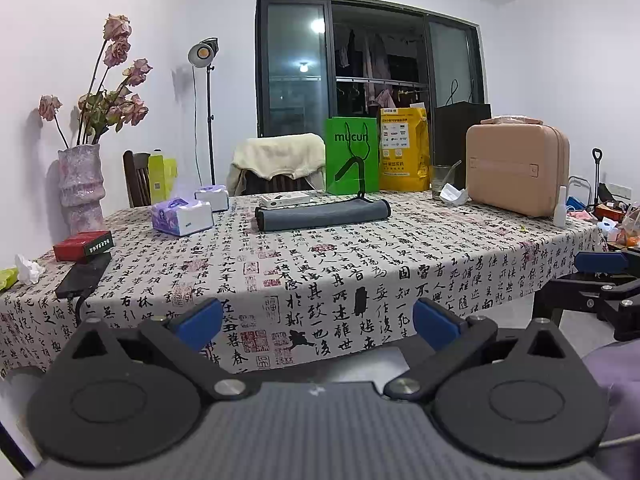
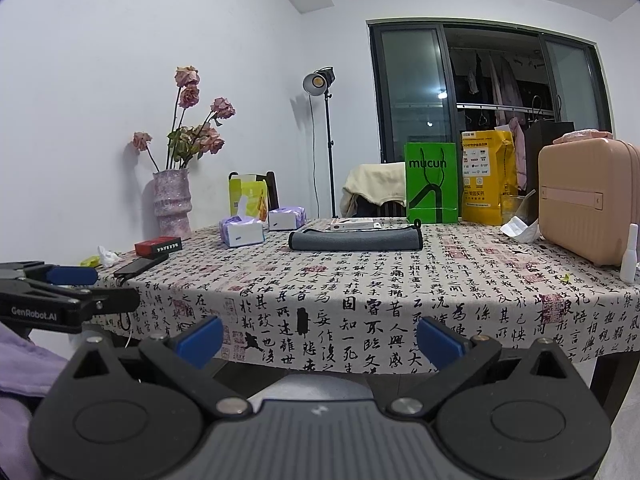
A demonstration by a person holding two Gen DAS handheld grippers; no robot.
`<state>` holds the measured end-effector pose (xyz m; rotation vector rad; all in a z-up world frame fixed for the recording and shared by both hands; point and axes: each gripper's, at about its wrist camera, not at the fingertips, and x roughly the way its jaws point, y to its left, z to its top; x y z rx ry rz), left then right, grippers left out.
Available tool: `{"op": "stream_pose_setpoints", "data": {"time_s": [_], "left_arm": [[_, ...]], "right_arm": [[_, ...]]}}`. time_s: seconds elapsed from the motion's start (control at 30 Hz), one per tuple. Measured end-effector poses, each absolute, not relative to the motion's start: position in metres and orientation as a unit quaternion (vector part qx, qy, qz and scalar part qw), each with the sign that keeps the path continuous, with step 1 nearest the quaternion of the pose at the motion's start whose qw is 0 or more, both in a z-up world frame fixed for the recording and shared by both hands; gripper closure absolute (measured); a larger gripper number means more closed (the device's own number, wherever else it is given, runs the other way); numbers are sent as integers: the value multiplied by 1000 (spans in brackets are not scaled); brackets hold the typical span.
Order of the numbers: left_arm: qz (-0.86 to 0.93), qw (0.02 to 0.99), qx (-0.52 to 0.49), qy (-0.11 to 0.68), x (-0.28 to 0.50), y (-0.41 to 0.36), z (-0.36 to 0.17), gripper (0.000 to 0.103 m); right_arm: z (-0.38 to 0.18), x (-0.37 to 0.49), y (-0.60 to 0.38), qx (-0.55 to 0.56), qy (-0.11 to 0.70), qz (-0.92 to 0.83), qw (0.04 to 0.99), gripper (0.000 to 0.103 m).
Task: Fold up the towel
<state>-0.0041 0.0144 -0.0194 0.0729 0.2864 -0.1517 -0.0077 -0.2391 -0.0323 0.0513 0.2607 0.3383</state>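
A grey towel (image 1: pixel 322 215) lies folded flat in a long strip near the far side of the table, with a small black loop at its right end. It also shows in the right wrist view (image 2: pixel 356 239). My left gripper (image 1: pixel 318 322) is open and empty, held below and in front of the table's near edge, far from the towel. My right gripper (image 2: pixel 320 338) is open and empty too, at the same distance. The right gripper's fingers (image 1: pixel 600 262) show at the right edge of the left view, and the left gripper's fingers (image 2: pixel 72 276) at the left edge of the right view.
The table (image 1: pixel 360 272) has a calligraphy-print cloth. On it stand two tissue packs (image 1: pixel 182 216), a red box (image 1: pixel 83 245), a black phone (image 1: pixel 82 276), a vase of dried roses (image 1: pixel 80 188), a green bag (image 1: pixel 352 156), a yellow bag (image 1: pixel 404 156), a glass (image 1: pixel 442 180), a pink case (image 1: pixel 518 168) and a white bottle (image 1: pixel 561 208).
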Motion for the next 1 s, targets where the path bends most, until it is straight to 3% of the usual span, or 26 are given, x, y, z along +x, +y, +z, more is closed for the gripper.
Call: {"op": "stream_pose_setpoints", "data": {"time_s": [1.0], "left_arm": [[-83,985,39,148,-3,15,-20,0]], "right_arm": [[-34,-7,-240,26,130,167,977,0]]}}
